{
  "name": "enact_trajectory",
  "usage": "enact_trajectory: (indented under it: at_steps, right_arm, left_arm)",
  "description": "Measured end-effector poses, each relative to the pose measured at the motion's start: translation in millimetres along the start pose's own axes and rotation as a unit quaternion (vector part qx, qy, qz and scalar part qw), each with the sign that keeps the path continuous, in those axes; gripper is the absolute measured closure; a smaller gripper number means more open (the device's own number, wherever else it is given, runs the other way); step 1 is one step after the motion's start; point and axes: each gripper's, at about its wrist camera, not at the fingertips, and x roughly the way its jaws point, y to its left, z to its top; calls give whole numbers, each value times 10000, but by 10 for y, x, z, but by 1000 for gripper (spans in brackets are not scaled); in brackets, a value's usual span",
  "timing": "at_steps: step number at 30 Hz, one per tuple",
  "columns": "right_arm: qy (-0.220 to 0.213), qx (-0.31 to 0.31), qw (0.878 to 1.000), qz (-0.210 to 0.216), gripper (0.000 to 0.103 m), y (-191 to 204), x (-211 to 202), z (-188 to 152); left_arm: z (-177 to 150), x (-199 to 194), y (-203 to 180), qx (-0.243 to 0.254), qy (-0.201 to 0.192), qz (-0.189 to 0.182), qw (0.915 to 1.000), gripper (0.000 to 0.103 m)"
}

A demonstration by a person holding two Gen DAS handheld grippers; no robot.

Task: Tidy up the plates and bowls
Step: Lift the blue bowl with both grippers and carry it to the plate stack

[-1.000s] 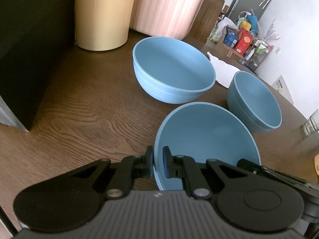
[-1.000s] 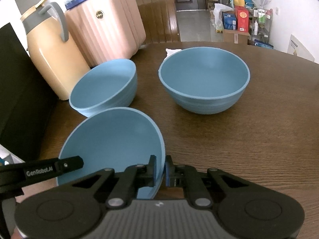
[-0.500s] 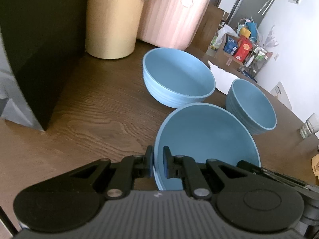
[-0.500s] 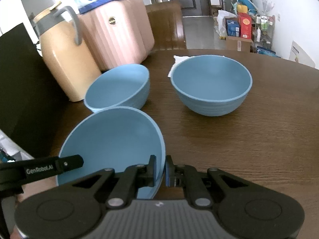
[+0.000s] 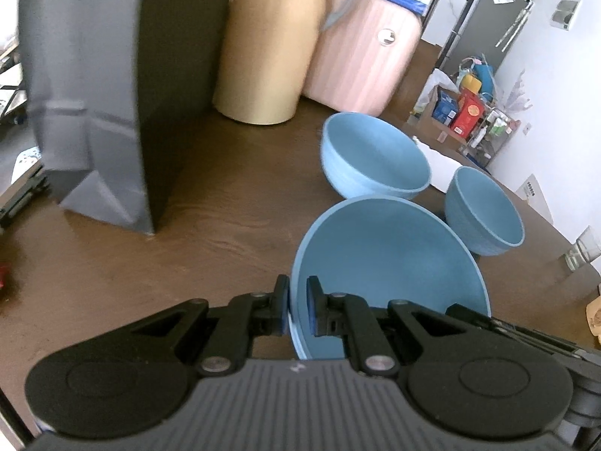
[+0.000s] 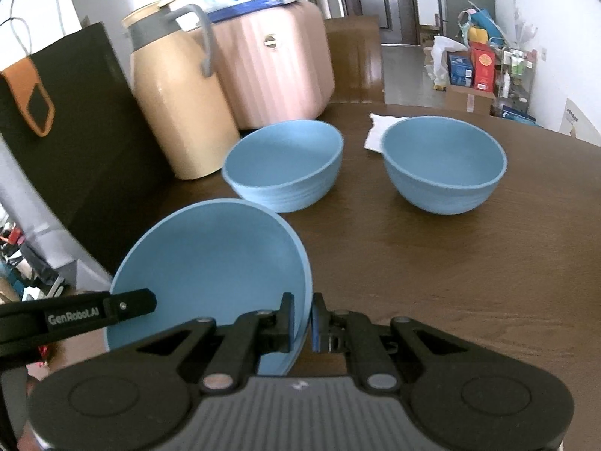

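Bowls (image 6: 214, 259) matt smooth blue plastic; table (image 6: 450, 282) dark grained wood; bag (image 5: 124, 75) matt black paper.

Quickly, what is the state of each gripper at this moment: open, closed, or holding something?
Left gripper: closed on the rim of the held blue bowl.
Right gripper: closed on the opposite rim of the same bowl.

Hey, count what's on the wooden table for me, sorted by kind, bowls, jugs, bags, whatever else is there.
Blue bowls: 3, one held in both tools, one near the jug, one by the napkin
Beige thermos jug: 1
Black paper bag: 1
Pink ribbed container: 1
White napkin: 1
Glass: 1
Total: 8
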Motion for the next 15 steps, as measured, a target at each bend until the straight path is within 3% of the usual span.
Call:
enact_trajectory:
  at_steps: [15]
  right_arm:
    - [172, -268, 9994, 159, 95, 388, 100, -173]
  left_arm:
    - [-165, -117, 456, -326, 53, 200, 9993, 93]
